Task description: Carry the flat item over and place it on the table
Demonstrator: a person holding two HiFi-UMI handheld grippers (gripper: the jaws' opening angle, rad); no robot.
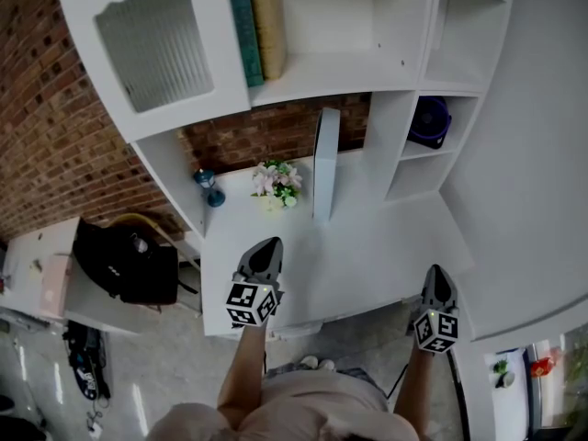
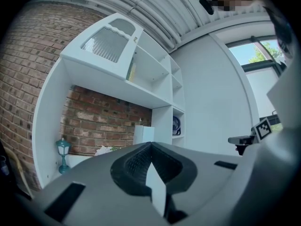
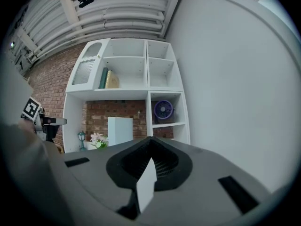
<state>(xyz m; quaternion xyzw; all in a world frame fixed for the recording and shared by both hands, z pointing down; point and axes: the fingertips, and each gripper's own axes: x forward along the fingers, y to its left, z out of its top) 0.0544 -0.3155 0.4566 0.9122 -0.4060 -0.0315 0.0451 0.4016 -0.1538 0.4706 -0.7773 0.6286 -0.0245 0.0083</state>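
The flat item is a white panel [image 1: 325, 163] standing upright on the white desk [image 1: 367, 246], its top leaning toward the brick back wall. It also shows in the left gripper view as a white panel [image 2: 143, 134] and in the right gripper view as a white panel [image 3: 120, 130]. My left gripper [image 1: 264, 251] hovers over the desk's front left, short of the panel, shut with nothing in it [image 2: 151, 145]. My right gripper [image 1: 437, 281] hangs at the desk's front right edge, jaws together and empty [image 3: 150, 139].
A flower bunch [image 1: 277, 184] and a teal lantern [image 1: 210, 189] stand left of the panel. A purple fan [image 1: 429, 120] sits in the right cubby, books [image 1: 258, 30] on the upper shelf. A black bag [image 1: 129, 263] lies on a low side table at left.
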